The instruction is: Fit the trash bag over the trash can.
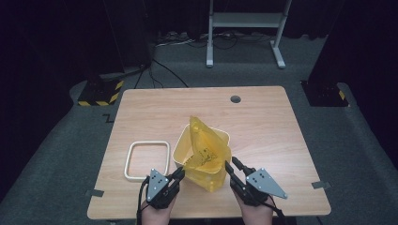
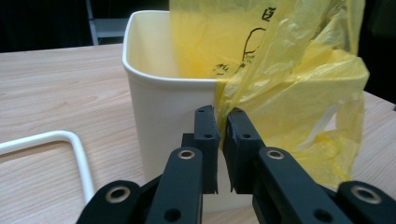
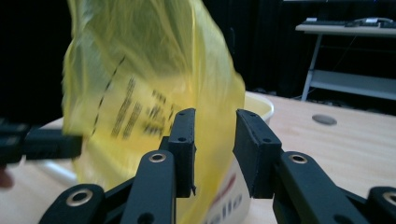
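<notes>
Lining a bin with a bag, part-way stage. The cream bin (image 1: 187, 154) stands upright near the front edge of the counter (image 1: 263, 136), with a white rim ring (image 1: 147, 160) lying flat just beside it on the left. The yellow bag (image 1: 206, 152) sits partly inside the bin; its near side is draped over the front rim and hangs down the outer wall, while the far part stands up loosely above the opening. The left tongs (image 2: 223, 122) are closed on a fold of the bag at the front rim, pinning it there. The right tongs (image 3: 215, 128) are parted, jaws a moderate gap apart with nothing pressed between them, the bag just ahead of them. Judged done: bag inserted, one rim section covered. Judged left: spreading the film round the remaining rim, then probably seating the ring.
</notes>
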Demonstrator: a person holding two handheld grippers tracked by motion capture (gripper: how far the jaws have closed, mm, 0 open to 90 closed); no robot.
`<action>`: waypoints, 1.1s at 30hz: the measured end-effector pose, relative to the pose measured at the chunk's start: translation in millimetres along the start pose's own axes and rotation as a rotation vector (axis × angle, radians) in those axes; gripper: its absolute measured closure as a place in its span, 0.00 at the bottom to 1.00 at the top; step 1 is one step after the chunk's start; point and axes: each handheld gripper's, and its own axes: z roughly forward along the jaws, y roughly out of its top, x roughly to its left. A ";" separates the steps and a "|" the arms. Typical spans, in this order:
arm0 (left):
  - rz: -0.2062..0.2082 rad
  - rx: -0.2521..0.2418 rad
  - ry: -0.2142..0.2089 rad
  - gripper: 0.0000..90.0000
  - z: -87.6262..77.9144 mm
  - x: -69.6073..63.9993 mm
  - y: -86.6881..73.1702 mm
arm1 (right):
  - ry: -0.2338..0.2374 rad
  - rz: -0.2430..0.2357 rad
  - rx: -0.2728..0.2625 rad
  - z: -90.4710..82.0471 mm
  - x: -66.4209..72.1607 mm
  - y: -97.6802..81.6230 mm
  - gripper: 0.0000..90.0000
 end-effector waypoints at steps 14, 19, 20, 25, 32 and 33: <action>-0.074 0.009 0.018 0.82 -6.3 18.1 1.9 | -0.093 -0.021 0.089 34.2 -23.5 -6.5 0.93; -0.036 -0.054 0.016 0.64 -16.2 14.1 11.6 | -0.090 -0.016 0.084 32.9 -24.0 -5.8 0.89; -0.037 -0.067 0.015 0.59 -16.6 12.4 13.3 | -0.089 -0.016 0.081 32.7 -23.5 -6.1 0.89; 0.003 -0.131 -0.017 0.54 -13.2 6.9 27.5 | -0.081 -0.016 0.080 32.3 -20.5 -7.4 0.89; 0.050 -0.087 -0.051 0.77 7.7 2.5 45.0 | -0.073 -0.015 0.081 33.3 -17.6 -9.2 0.89; 0.056 -0.085 -0.038 0.86 8.8 3.2 45.3 | -0.072 -0.016 0.081 33.3 -17.2 -9.7 0.89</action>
